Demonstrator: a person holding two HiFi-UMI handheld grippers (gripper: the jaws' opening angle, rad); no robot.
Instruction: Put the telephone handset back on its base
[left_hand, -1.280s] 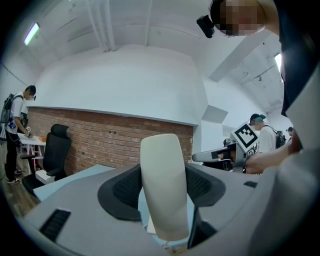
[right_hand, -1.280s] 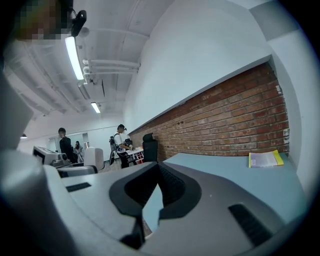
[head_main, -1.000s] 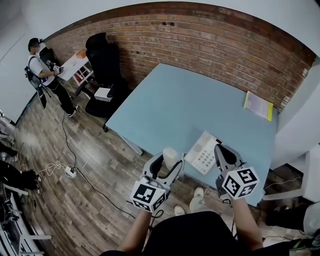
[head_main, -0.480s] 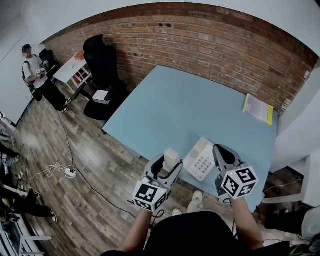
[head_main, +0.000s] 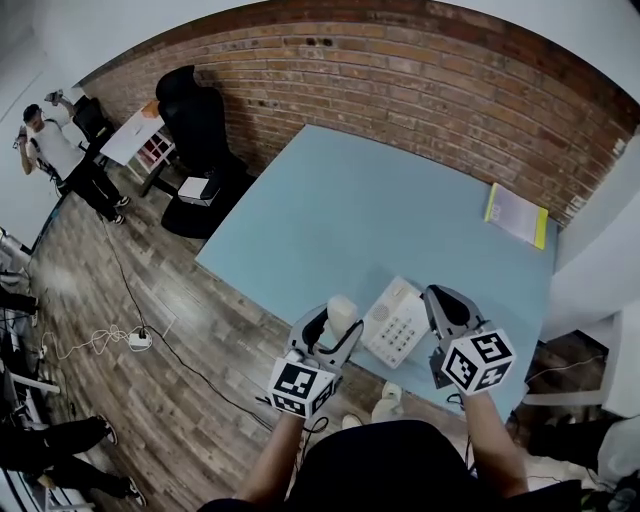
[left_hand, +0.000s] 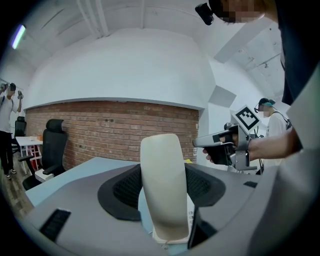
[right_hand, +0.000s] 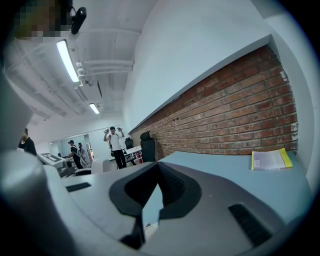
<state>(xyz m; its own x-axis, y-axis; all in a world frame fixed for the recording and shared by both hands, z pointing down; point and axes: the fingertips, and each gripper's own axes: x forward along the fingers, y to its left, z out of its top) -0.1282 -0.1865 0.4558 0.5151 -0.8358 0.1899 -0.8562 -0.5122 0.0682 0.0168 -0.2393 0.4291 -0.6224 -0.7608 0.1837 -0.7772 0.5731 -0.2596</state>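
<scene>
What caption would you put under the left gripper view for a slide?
Left gripper clamps a cream telephone handset upright between its jaws; blue table, brick wall and right gripper beyond.

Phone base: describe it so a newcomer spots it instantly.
Start at the light blue table in front of the brick wall. At its near edge, between the left gripper and the right gripper, sits the phone base: off-white, the only thing with a keypad, unlike the smooth handset beside it.

Smooth cream plastic handset, matt blue table, rough brick wall.
</scene>
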